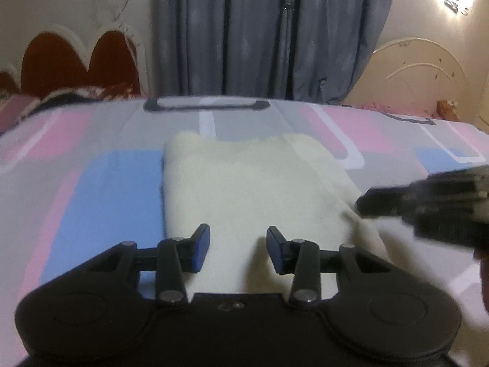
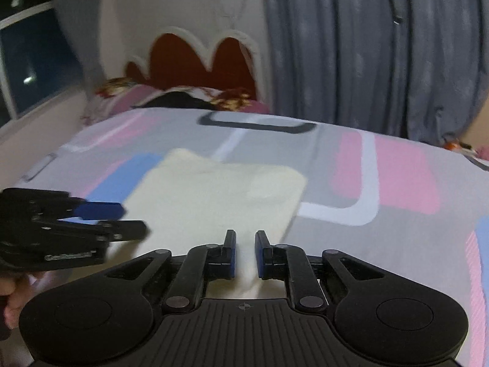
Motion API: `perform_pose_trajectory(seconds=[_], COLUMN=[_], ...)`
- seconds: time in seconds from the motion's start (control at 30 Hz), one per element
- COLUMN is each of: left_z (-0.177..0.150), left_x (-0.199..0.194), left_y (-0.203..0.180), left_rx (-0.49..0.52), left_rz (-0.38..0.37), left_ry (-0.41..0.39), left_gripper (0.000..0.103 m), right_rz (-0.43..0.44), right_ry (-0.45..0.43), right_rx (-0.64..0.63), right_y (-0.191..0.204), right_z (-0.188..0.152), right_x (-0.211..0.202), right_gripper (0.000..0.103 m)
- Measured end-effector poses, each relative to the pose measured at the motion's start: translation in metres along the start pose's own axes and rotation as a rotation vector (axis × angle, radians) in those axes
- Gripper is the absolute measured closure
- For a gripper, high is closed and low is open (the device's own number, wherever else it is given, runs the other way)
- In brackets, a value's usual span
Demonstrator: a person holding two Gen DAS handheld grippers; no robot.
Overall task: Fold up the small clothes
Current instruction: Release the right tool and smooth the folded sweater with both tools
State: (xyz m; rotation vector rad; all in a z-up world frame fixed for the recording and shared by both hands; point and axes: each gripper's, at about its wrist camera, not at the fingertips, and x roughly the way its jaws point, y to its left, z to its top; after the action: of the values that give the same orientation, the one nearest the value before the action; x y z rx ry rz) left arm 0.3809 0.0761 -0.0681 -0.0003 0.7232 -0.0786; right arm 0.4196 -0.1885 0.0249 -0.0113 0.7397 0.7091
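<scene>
Since the cloth [image 1: 244, 180] looked soft and light, its near corners seemed best; left gripper [image 1: 238, 252] spread empty, right gripper [image 2: 245, 253] narrowed, pinching nothing visible.

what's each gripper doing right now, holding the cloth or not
left gripper: open, jaws apart over the cream cloth, not pinching it.
right gripper: jaws narrow with cloth between them; cannot tell if it is gripped.

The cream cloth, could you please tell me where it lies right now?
The cream cloth lies flat on the patterned bedsheet, mid-frame in both wrist views, ahead of the left gripper and the right gripper, with grey curtains behind the bed.
</scene>
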Motion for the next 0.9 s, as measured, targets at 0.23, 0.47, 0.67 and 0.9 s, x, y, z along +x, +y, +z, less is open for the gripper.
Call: perform_pose_trajectory(seconds=[0.23, 0.47, 0.67, 0.9], left_z=[-0.038, -0.049, -0.061, -0.066], left_x=[-0.006, -0.026, -0.041, -0.064], left_y=[-0.004, -0.006, -0.019, -0.023], left_rx=[-0.029, -0.055, -0.041, -0.05], left_rz=[-0.007, 0.006, 0.041, 0.035], left_ry=[0.068, 0.076, 0.081, 0.075], left_gripper=[0.062, 0.061, 0.061, 0.062], right_rz=[-0.079, -0.079, -0.114, -0.109], right_ry=[0.121, 0.094, 0.165, 0.115], right_rx=[-0.158, -0.058, -0.057, 0.027], right_y=[0.031, 0.042, 0.048, 0.047], right_z=[-0.046, -0.046, -0.057, -0.054], right_x=[0.014, -0.009, -0.003, -0.036], right_gripper=[0.089, 0.089, 0.089, 0.089])
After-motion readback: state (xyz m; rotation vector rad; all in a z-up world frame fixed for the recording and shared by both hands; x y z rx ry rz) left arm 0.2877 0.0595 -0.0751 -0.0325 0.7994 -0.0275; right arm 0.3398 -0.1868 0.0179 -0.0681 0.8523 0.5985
